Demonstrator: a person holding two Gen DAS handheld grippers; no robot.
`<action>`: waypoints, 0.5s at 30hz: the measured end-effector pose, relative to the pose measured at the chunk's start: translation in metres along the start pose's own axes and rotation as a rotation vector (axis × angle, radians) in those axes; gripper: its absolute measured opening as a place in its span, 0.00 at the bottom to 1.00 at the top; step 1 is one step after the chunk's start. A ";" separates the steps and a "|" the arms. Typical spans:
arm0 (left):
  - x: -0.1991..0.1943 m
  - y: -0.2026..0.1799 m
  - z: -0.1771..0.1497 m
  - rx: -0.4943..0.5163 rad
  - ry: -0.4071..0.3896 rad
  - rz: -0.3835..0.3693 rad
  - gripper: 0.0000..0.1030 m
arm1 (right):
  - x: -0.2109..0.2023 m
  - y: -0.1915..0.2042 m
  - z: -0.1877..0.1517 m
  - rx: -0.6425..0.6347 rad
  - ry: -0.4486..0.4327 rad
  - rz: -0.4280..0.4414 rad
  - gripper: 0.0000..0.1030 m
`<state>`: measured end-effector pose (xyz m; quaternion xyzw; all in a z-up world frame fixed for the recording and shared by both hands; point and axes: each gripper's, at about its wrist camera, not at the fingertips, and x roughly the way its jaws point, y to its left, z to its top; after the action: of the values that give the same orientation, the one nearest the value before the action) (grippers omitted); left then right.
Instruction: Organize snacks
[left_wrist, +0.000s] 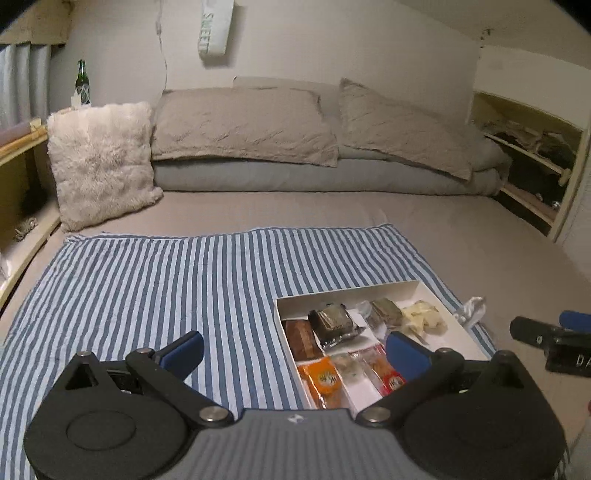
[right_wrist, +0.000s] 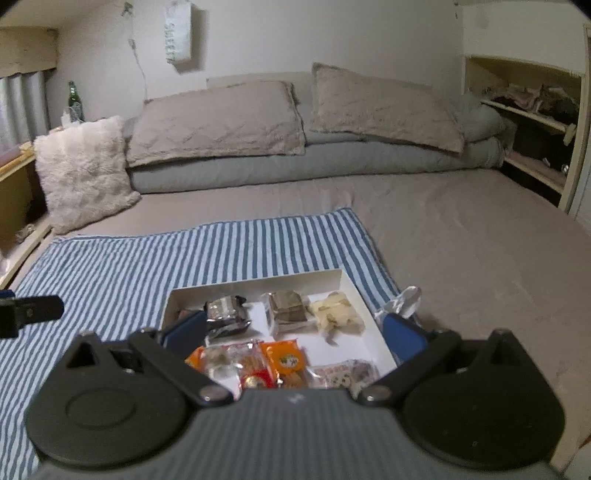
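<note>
1. My left hand-held gripper (left_wrist: 293, 350) sits at the bottom of the left wrist view with its blue fingers (left_wrist: 184, 349) spread wide and nothing between the pads.
2. My right hand-held gripper (right_wrist: 295, 330) fills the bottom of the right wrist view, jaws fully apart and holding nothing; its fingers frame the box from either side without pressing on it.
3. The white box (left_wrist: 347, 291) lies on the striped cloth (left_wrist: 166, 280), lower right of centre in the left wrist view and lower centre in the right wrist view.
4. Inside the box I see a dark foil packet (left_wrist: 332, 323), a brown bar (left_wrist: 303, 338) at its left, an orange packet (left_wrist: 321, 378) nearest the camera, a red-and-white packet (left_wrist: 384, 371) beside it, and a pale yellow bag (left_wrist: 423, 315) toward the box's right end.
5. A crumpled clear wrapper (right_wrist: 400, 301) lies just outside the box's right wall, at the cloth's edge.
6. The cloth is spread over a bed (right_wrist: 461, 240), with two grey pillows (left_wrist: 243, 125) across the top of the frame and a fluffy cushion (left_wrist: 101, 162) at the upper left.
7. A green bottle (left_wrist: 83, 83) stands on the ledge at the upper left.
</note>
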<state>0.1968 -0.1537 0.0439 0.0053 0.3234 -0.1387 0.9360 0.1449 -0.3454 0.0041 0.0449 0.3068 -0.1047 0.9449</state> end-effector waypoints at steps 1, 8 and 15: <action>-0.007 0.000 -0.003 0.001 -0.006 0.000 1.00 | -0.009 -0.001 -0.003 -0.001 -0.007 0.008 1.00; -0.055 -0.003 -0.025 0.013 -0.079 -0.024 1.00 | -0.058 -0.004 -0.026 -0.009 -0.042 0.032 1.00; -0.089 -0.008 -0.053 0.064 -0.126 -0.014 1.00 | -0.105 -0.002 -0.050 -0.042 -0.084 0.035 1.00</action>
<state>0.0960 -0.1330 0.0568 0.0243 0.2594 -0.1558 0.9528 0.0328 -0.3217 0.0256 0.0259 0.2680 -0.0833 0.9594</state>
